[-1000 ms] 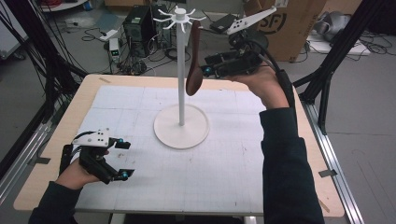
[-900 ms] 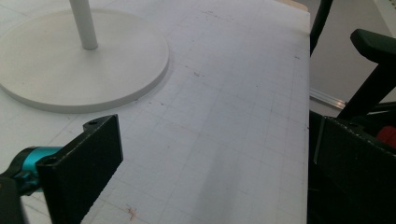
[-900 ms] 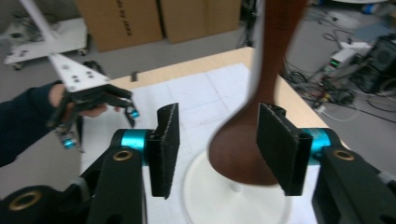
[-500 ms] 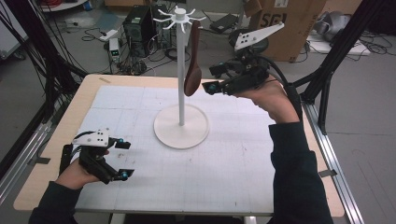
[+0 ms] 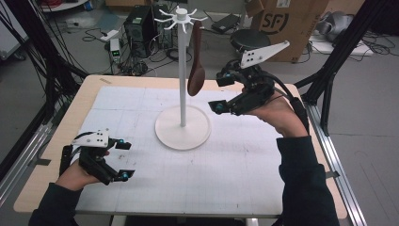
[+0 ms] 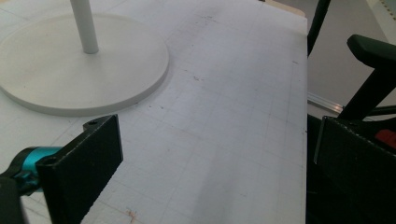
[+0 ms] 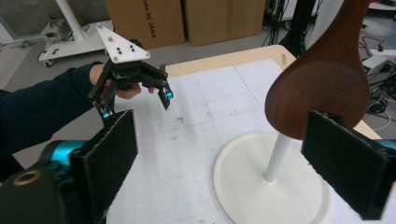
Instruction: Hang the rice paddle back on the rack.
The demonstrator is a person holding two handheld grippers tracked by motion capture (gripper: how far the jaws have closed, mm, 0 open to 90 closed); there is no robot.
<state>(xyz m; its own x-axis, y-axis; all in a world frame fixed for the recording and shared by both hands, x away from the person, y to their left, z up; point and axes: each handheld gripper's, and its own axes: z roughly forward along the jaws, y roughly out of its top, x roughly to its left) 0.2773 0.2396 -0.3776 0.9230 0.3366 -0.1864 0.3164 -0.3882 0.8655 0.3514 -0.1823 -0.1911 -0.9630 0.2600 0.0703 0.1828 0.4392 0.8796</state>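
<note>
Done: the wooden spoon point(image 5: 196, 70) hangs from a hook at the top of the white stand point(image 5: 182, 125), free of both grippers.
Left: probably only drawing the hands away.
Right gripper point(image 5: 227, 92): jaws have just been opening, nothing between them, just beside the spoon's bowl.
Left gripper point(image 5: 123, 160): open and empty, low over the table point(image 5: 84, 96).
Spoon's long axis: near upright, bowl down, handle up.
</note>
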